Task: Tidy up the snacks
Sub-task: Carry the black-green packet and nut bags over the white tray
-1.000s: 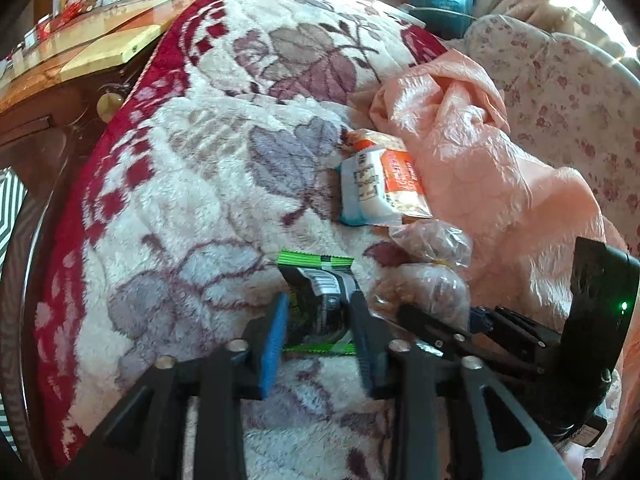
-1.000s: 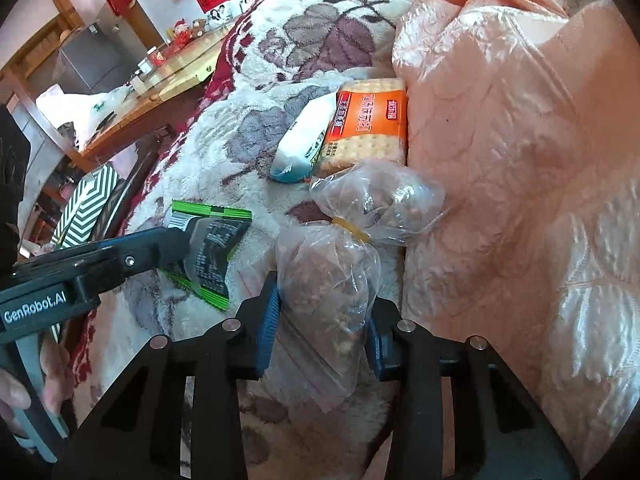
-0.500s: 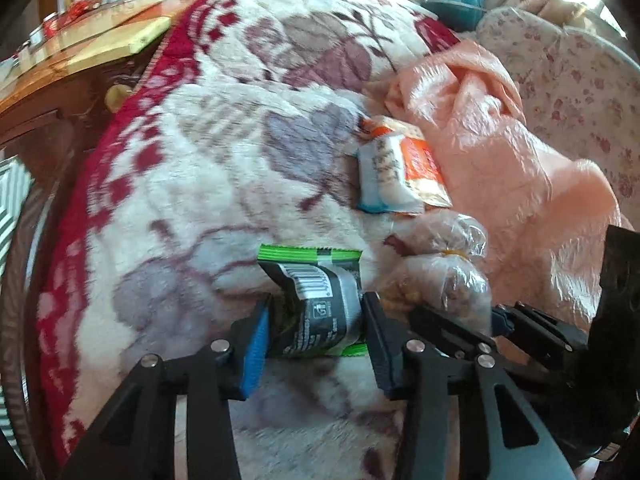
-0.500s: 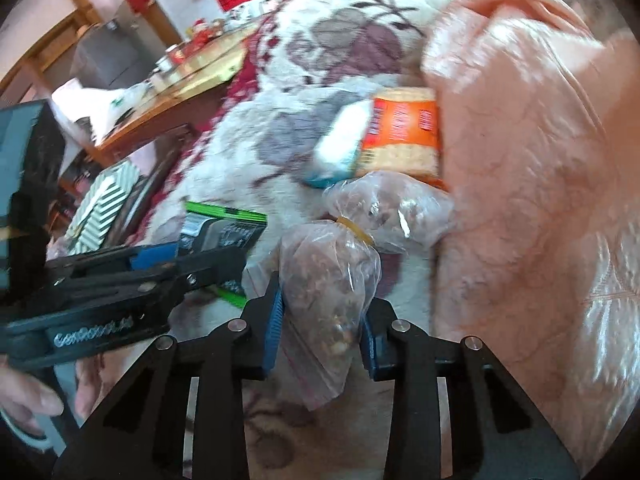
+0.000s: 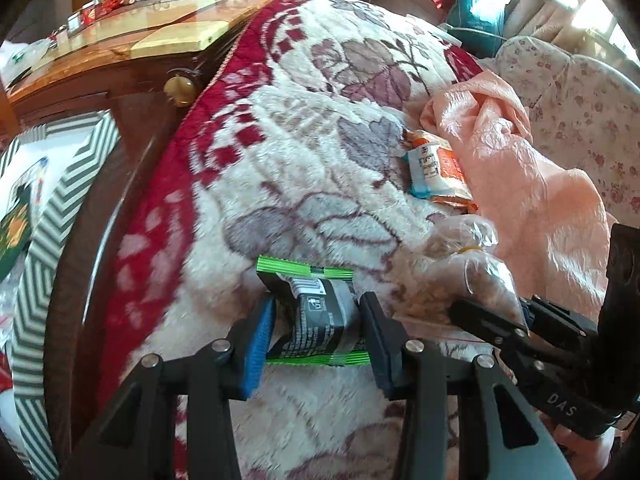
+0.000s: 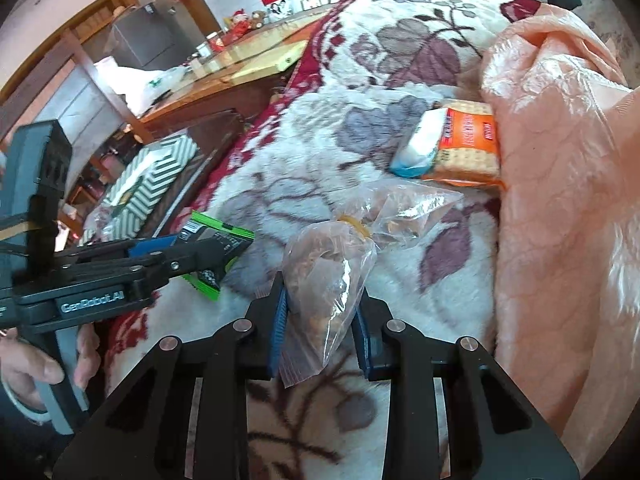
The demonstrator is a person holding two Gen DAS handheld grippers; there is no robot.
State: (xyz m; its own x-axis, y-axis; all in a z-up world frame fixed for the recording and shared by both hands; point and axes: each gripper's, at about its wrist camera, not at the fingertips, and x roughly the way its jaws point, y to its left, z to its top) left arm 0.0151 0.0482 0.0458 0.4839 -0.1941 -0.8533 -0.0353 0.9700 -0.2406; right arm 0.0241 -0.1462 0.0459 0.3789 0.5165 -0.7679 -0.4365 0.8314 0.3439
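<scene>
My left gripper (image 5: 316, 320) is shut on a black snack packet with green edges (image 5: 316, 312) and holds it above the floral blanket (image 5: 304, 168). It also shows in the right wrist view (image 6: 218, 250). My right gripper (image 6: 320, 312) is shut on a clear plastic bag of brown snacks (image 6: 326, 280), tied with a yellow band. That bag shows at right in the left wrist view (image 5: 484, 280). An orange cracker pack (image 6: 468, 148) and a white-and-blue packet (image 6: 416, 148) lie further off against a peach quilt (image 6: 560, 184).
A wooden table (image 5: 132, 52) with small items runs along the blanket's left edge. A green-and-white striped box (image 5: 44, 208) lies lower left. A flowered cushion (image 5: 580, 104) is at the far right. A person's hand (image 6: 44, 364) holds the left gripper handle.
Both grippers have lifted and pulled back with their loads. The green-edged packet and the clear bag have risen off the blanket. The view has swung left, showing more of the table.
</scene>
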